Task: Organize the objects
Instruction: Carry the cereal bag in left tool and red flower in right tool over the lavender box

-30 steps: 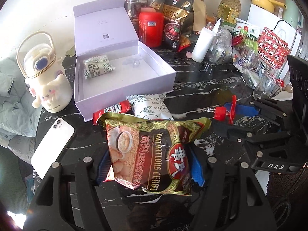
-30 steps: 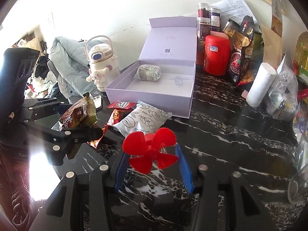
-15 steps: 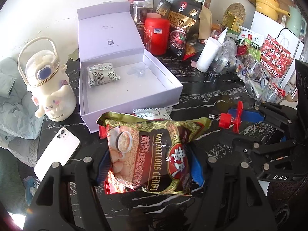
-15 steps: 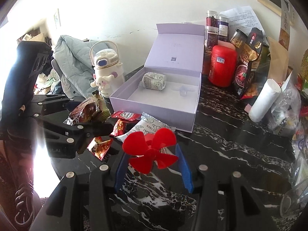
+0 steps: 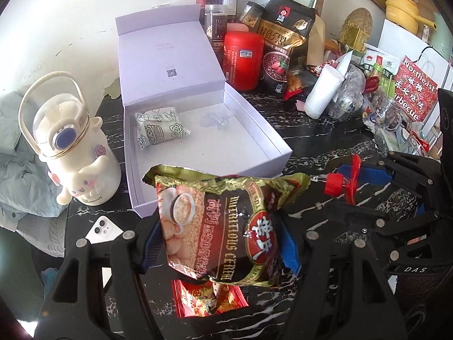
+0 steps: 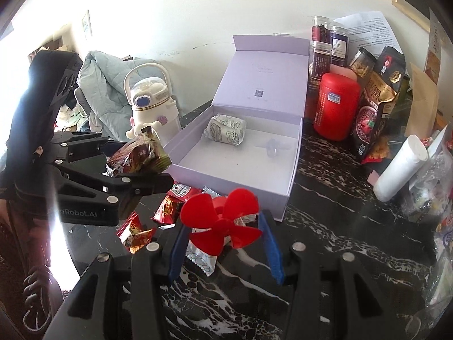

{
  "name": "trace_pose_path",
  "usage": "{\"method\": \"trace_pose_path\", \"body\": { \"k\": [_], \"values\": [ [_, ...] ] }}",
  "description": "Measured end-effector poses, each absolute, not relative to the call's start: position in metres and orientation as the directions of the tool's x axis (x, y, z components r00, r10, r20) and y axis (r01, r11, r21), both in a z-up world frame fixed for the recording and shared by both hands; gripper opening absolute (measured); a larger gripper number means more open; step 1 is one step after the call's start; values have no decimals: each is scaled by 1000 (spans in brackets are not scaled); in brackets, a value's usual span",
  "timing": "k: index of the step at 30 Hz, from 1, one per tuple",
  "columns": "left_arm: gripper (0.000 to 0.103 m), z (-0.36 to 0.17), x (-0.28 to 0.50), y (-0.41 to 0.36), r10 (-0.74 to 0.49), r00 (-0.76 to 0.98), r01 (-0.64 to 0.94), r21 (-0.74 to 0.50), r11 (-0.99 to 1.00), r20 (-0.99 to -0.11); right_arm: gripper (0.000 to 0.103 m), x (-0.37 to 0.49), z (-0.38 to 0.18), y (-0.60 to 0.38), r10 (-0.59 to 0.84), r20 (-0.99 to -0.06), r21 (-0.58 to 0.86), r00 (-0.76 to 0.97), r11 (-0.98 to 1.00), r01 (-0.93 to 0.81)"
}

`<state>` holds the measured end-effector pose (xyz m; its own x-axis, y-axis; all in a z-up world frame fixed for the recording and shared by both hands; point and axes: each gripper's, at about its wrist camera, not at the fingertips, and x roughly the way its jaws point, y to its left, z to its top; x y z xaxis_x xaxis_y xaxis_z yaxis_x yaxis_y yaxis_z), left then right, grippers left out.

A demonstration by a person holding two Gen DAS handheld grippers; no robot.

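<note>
Black marble with white veins makes up the bench under both my hands. My left gripper pinches a glossy brown-and-gold cereal packet above the bench, just in front of the open lilac cardboard box. My right gripper is clamped on a red plastic propeller (its blades fan out past the blue pads). One white patterned snack pouch lies inside the box; red sachets lie on the bench before it.
</note>
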<state>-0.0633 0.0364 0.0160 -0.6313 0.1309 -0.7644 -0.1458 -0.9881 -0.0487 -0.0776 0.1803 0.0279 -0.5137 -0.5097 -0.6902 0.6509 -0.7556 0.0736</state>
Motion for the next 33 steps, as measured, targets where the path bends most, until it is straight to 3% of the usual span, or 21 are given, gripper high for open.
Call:
{"method": "trace_pose_path", "body": {
  "k": [33],
  "values": [
    [67,32,-201,11,21,-688,-57,26,-998,-725,49,-210,58,140,-519,-652,33,-553,-747,664]
  ]
}}
